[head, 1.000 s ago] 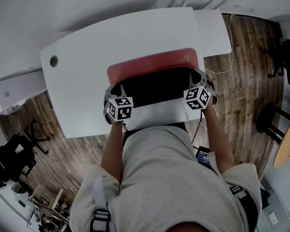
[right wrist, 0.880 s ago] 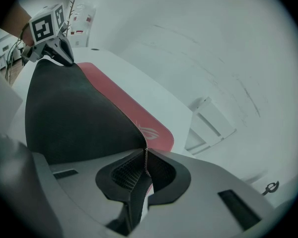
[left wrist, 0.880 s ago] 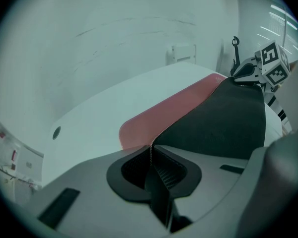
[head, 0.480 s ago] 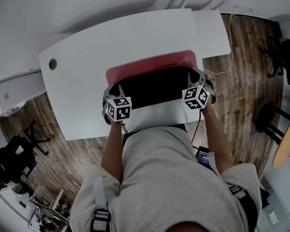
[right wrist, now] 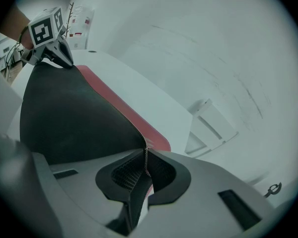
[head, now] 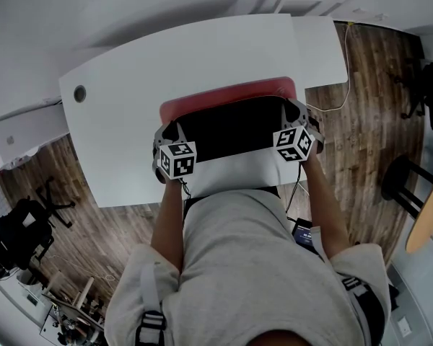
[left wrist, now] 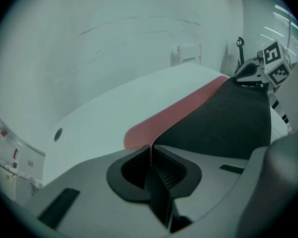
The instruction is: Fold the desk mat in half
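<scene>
The desk mat lies on the white desk (head: pixel 123 121), its red top face (head: pixel 231 94) showing as a strip along the far edge. Its near half is lifted and turned over, so the black underside (head: pixel 231 130) faces up. My left gripper (head: pixel 172 129) is shut on the mat's left corner (left wrist: pixel 151 145). My right gripper (head: pixel 297 112) is shut on the right corner (right wrist: pixel 146 151). Both corners hang a little above the desk, short of the red far edge. The left gripper view shows the right gripper (left wrist: pixel 252 74) across the black sheet. The right gripper view shows the left gripper (right wrist: pixel 53 54) the same way.
A round cable hole (head: pixel 80 92) sits at the desk's far left. A second white table (head: pixel 321 45) adjoins at the far right, with a cable (head: pixel 339 92) on the wood floor beside it. A black chair (head: pixel 18 233) stands at left and a stool (head: pixel 408 179) at right.
Almost nothing differs. Both grippers keep their hold on the mat's corners at about the same place over the desk.
</scene>
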A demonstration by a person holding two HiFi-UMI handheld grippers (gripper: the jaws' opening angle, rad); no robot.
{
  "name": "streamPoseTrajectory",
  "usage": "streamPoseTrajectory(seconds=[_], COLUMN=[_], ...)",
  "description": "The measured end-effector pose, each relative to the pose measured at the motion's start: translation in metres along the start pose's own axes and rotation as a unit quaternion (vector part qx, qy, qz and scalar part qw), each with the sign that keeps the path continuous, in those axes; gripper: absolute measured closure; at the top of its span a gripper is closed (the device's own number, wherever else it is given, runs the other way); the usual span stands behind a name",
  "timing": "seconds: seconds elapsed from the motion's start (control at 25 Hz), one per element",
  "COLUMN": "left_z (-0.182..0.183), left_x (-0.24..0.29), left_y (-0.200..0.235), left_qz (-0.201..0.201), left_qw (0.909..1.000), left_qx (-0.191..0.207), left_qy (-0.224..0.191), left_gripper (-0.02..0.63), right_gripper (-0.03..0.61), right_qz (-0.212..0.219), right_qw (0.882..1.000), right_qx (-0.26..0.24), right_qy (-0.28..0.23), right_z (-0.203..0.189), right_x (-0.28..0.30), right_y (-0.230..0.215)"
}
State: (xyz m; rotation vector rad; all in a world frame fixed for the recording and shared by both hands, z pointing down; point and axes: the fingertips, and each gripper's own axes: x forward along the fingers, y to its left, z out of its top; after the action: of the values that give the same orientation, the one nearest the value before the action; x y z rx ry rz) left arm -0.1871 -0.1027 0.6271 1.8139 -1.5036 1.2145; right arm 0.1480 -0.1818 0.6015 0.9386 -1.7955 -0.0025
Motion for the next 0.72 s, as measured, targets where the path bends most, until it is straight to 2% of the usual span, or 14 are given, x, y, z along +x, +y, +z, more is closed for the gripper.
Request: streamPoseTrajectory(seconds=[0.72], left_z=[0.020], left_x=[0.009], left_y=[0.010], left_qz=[0.010], left_qw=[0.9999], left_qx=[0.004], left_qy=[-0.007], left_gripper=[0.584], right_gripper=[0.526], right_qz=[0.001], right_qw=[1.000], right_qx=[0.004], right_qy=[-0.003], right_z=[0.009], right_x=[0.012], right_y=[-0.013])
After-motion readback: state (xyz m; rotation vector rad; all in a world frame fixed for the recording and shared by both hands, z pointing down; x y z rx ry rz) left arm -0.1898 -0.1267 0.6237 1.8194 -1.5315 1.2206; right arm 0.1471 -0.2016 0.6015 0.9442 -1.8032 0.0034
